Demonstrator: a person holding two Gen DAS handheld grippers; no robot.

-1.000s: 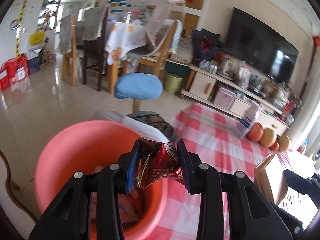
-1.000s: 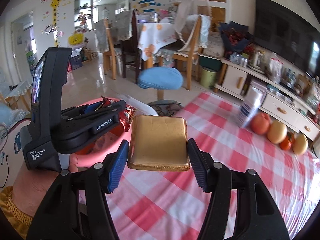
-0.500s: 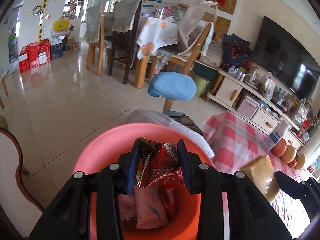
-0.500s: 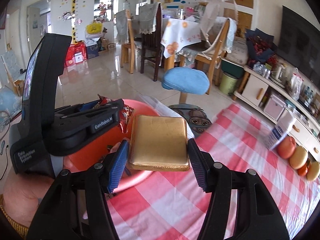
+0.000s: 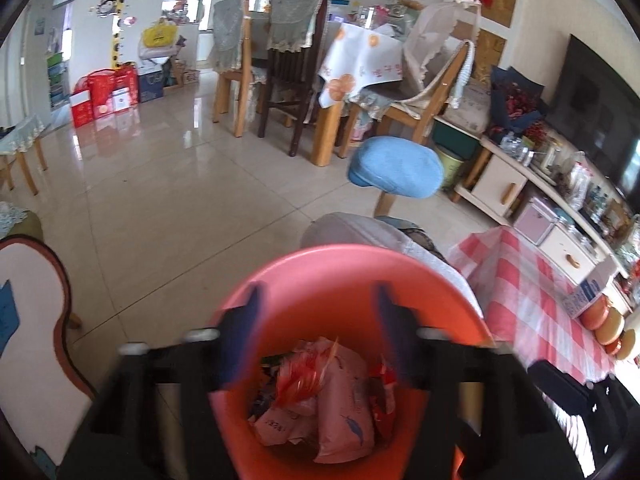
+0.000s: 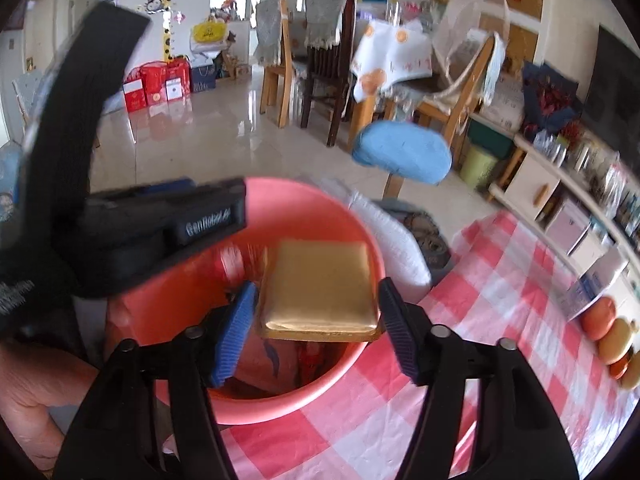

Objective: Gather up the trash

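An orange-pink bin (image 5: 340, 256) holding several wrappers sits below both grippers. My left gripper (image 5: 316, 320) hangs over it, its jaws opening, blurred and wide apart. The red wrapper (image 5: 300, 372) is loose below them, dropping onto the trash. In the right wrist view the bin (image 6: 304, 196) stands at the table's edge, with the left gripper (image 6: 224, 204) across its left rim. My right gripper (image 6: 316, 320) is over the bin, its jaws opening. The gold foil packet (image 6: 320, 284) lies between them, with a gap at each pad.
A red-and-white checked tablecloth (image 6: 480, 320) spreads to the right, with fruit (image 6: 600, 316) and a carton (image 6: 596, 280) at its far edge. Beyond the bin are a white cushion (image 6: 392, 236) and a blue stool (image 6: 404, 156). A hand (image 6: 40, 380) grips the left tool.
Both grippers moved left over the bin. The left jaws opened and let go of the red wrapper. The right jaws widened off the gold packet.
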